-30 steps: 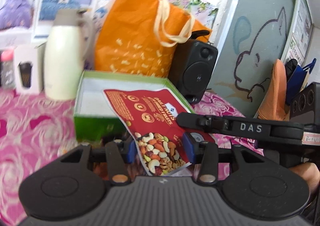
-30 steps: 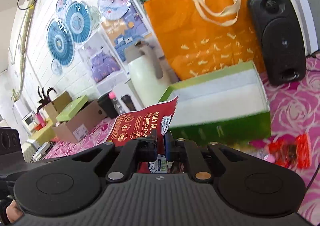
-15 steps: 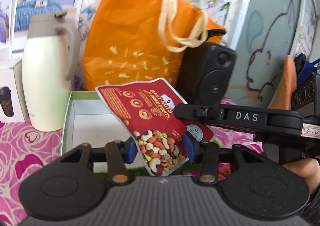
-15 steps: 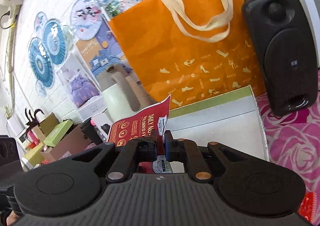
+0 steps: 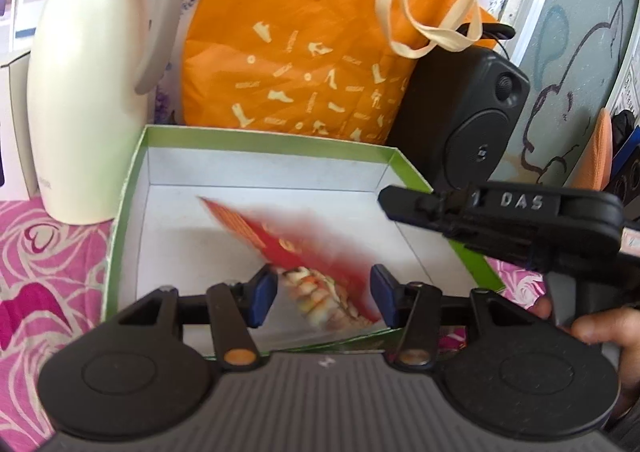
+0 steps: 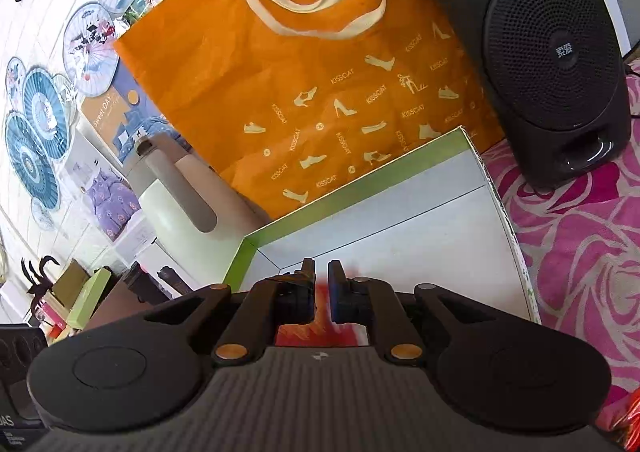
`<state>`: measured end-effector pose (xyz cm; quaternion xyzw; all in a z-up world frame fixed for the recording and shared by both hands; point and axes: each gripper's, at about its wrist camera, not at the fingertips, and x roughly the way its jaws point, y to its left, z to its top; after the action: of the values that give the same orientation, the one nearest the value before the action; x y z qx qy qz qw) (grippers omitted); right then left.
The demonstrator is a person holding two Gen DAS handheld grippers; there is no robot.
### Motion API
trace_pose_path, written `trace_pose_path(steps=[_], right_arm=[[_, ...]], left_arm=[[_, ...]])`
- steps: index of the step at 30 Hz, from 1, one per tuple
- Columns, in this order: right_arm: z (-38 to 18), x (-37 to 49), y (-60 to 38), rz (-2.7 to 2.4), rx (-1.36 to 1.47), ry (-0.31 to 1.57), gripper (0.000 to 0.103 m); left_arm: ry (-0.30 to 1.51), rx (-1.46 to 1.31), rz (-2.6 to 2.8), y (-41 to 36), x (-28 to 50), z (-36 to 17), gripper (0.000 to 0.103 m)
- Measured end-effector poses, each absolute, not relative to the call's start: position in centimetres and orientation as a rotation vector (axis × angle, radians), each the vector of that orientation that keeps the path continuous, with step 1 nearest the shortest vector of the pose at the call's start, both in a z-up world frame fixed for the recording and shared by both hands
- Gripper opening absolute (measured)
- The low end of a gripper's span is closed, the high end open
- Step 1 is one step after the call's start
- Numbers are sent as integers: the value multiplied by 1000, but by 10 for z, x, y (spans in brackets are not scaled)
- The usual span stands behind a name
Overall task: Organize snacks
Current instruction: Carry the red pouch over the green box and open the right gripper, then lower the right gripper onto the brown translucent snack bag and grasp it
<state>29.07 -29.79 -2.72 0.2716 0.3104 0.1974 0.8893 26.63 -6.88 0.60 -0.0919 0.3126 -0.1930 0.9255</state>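
Note:
A red packet of mixed nuts (image 5: 320,272) is blurred in motion inside the green box with white lining (image 5: 132,187). My left gripper (image 5: 323,298) is open above the box's near side, with the packet between and beyond its fingers, not gripped. My right gripper (image 6: 321,292) shows a small gap between its fingers and holds nothing; it hovers over the box (image 6: 360,175), and a red blur of the packet (image 6: 320,332) lies below it. The right gripper also shows at the right of the left wrist view (image 5: 500,215).
A cream thermos jug (image 5: 88,91) stands left of the box. An orange tote bag (image 5: 304,51) and a black speaker (image 5: 468,123) stand behind it. The pink rose tablecloth (image 6: 580,252) lies under everything. Another red snack packet (image 6: 628,420) lies at the right edge.
My right gripper has opened and let go of the nut packet, which drops into the green box. Both grippers have moved forward over the box.

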Motion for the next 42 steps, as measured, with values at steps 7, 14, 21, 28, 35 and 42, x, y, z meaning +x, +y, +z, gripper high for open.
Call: trace_pose_path(steps=[7,14,21,28,35,42], right_arm=[[-21,291,-288,427,512,660,16],[-16,277,-282,475,517,670,17],[-2,225,-291,583,562,622,42],[-22,201,-279,645,516,731,76],[-48,200,-281,633,619,827,74],[-47,199,-281,611,580,864,63]], left_arm=[[648,-213,-364,-57,268,0,57],[605,-205,-324,-40,251,7,67],[481,-116,-273,-27,173,20,101],[517,-132,-260,-25,102,5,102],[629,-158,-278,-31,94,-19,101],[699,-216,-291,-34,101,-41,100]])
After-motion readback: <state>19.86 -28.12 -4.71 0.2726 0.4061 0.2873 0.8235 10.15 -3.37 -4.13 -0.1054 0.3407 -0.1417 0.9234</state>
